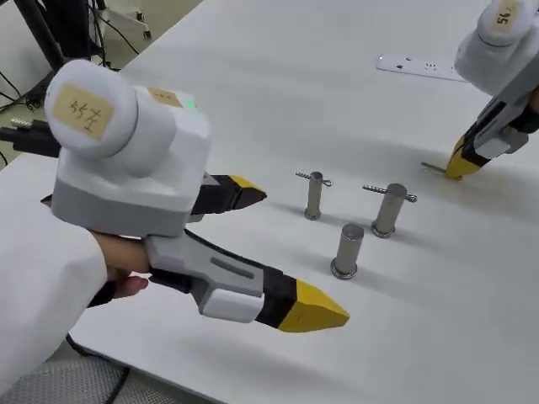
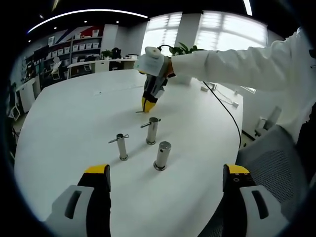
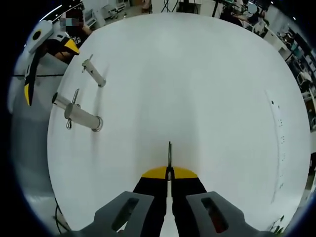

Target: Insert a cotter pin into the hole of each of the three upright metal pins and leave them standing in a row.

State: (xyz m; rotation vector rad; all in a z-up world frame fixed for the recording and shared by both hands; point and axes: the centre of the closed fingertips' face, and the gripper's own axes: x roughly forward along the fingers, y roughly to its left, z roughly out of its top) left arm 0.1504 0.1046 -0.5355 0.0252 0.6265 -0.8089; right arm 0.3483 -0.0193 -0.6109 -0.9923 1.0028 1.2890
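Steel rear pins (image 1: 313,195) both cottered, front pin (image 1: 346,250) bare. Right gripper (image 3: 169,173) jaws pinched on a cotter pin (image 3: 169,151) at the table (image 1: 253,84); left gripper (image 2: 166,170) jaws spread wide.

Left gripper (image 1: 301,255) with fingers (image 1: 313,308) wide apart, right gripper (image 3: 169,173) tip-down, pinched on a cotter pin (image 3: 169,152)

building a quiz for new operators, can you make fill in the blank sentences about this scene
___ of the three metal pins already carry a cotter pin.
The right gripper is ___ on a loose cotter pin.
The jaws of the left gripper stand ___.
Missing words: two, shut, open.
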